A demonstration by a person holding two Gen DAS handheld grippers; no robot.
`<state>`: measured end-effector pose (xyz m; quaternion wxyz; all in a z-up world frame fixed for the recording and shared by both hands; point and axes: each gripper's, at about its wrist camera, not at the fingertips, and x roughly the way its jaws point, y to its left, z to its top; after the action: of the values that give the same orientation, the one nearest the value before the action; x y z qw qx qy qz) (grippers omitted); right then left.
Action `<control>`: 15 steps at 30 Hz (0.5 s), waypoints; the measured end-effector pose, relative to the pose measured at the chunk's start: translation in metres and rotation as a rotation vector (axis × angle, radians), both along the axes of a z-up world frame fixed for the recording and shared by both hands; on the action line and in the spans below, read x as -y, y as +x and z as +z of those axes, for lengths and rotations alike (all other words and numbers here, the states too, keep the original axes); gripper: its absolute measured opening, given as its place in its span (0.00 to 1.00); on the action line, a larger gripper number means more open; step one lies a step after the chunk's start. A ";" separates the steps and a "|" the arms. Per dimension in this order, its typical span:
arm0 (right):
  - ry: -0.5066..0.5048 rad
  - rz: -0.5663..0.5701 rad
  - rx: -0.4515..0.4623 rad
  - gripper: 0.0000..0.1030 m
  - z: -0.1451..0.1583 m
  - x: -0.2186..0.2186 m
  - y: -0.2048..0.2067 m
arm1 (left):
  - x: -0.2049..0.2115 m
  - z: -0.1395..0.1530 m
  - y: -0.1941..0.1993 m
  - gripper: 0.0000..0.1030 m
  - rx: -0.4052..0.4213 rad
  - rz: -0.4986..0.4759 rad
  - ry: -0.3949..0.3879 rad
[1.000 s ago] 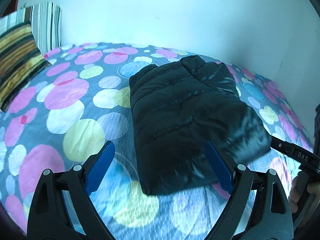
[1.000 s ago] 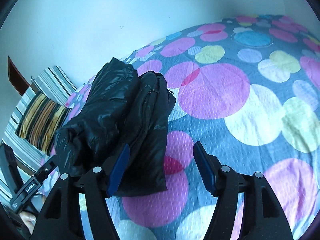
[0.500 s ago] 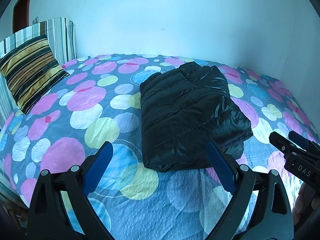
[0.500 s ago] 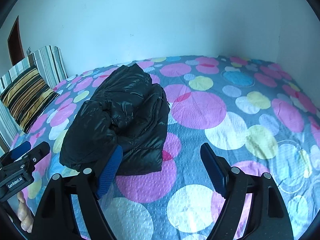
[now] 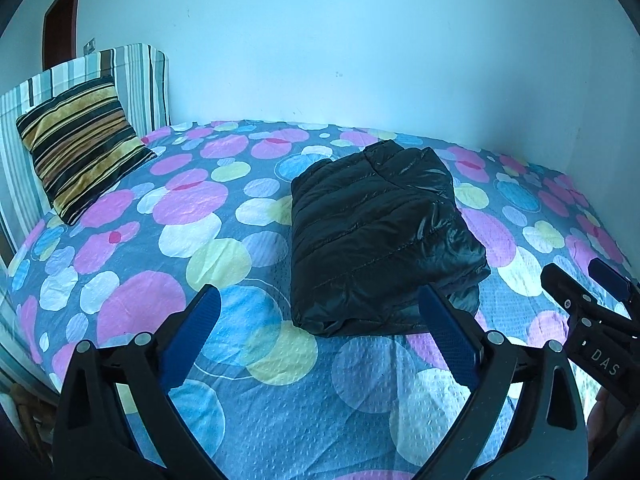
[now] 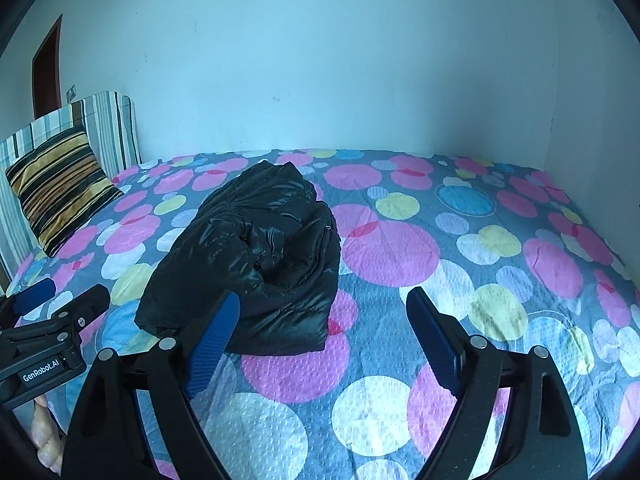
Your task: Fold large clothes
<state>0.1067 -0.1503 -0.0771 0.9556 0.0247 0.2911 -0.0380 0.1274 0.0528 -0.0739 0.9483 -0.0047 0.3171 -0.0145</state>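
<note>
A black puffer jacket (image 5: 376, 236) lies folded into a compact bundle on the bed with the dotted bedspread (image 5: 200, 216). In the right wrist view the jacket (image 6: 260, 256) sits left of centre. My left gripper (image 5: 320, 332) is open and empty, held above the bed just in front of the jacket's near edge. My right gripper (image 6: 324, 332) is open and empty, near the jacket's right front corner. Each gripper shows at the edge of the other's view: the right one (image 5: 588, 292) and the left one (image 6: 60, 300).
A striped cushion (image 5: 80, 144) leans on a striped headboard (image 5: 132, 80) at the far left. White walls (image 5: 320, 40) close the bed at the back and right. A dark door (image 5: 60, 28) stands at the far left. Open bedspread (image 6: 500, 248) lies right of the jacket.
Both grippers have pulled back and up from the jacket, which now lies free on the bed. The view has widened to show the whole bed.
</note>
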 end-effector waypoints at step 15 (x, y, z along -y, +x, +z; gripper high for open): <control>0.001 -0.002 0.018 0.82 0.005 -0.001 -0.009 | 0.008 0.007 -0.015 0.97 0.037 0.006 0.022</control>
<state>0.0979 -0.1497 -0.0720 0.9581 0.0260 0.2825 -0.0383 0.1128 0.0452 -0.0673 0.9540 0.0053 0.2996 -0.0083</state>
